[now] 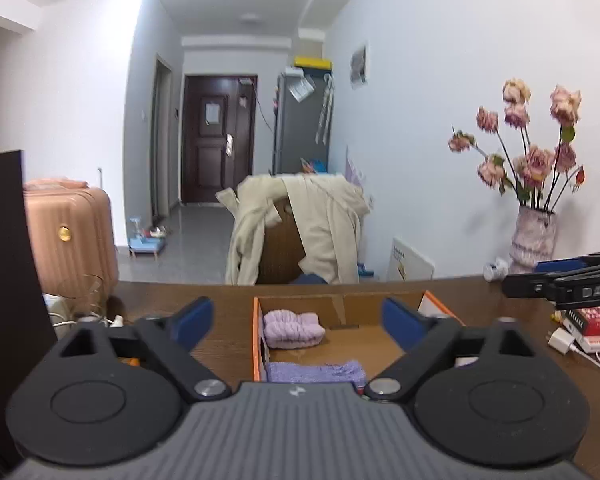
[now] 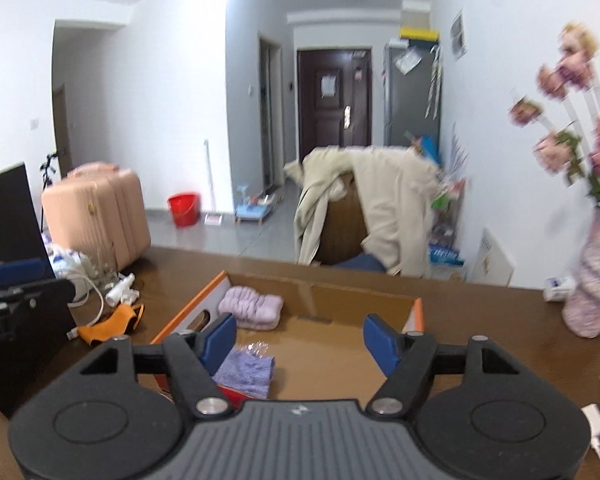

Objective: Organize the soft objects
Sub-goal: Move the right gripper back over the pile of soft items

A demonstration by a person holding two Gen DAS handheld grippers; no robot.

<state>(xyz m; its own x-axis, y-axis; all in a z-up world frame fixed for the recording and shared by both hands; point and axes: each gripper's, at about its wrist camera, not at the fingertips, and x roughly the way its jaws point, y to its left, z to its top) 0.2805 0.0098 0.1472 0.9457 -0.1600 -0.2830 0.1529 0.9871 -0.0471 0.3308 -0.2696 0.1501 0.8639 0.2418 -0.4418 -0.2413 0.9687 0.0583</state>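
An open cardboard box (image 1: 364,308) (image 2: 324,300) with orange sides sits on the brown table. In its far left corner lies a folded lilac knitted piece (image 1: 294,328) (image 2: 252,310). Nearer me in the box lies a flat purple cloth (image 1: 316,372) (image 2: 246,372). My left gripper (image 1: 298,320) hangs above the box's near side, jaws wide open with nothing between them. My right gripper (image 2: 300,340) is open over the box too, also empty. Each gripper shows at the edge of the other's view: the right one (image 1: 560,280), the left one (image 2: 16,284).
An orange cloth (image 2: 112,322), white cables and a white bottle (image 2: 120,286) lie left of the box. A vase of pink flowers (image 1: 534,236) (image 2: 592,280), a red packet (image 1: 588,320) and a white charger (image 1: 562,340) stand to the right. A dark panel (image 1: 4,260) rises at the left.
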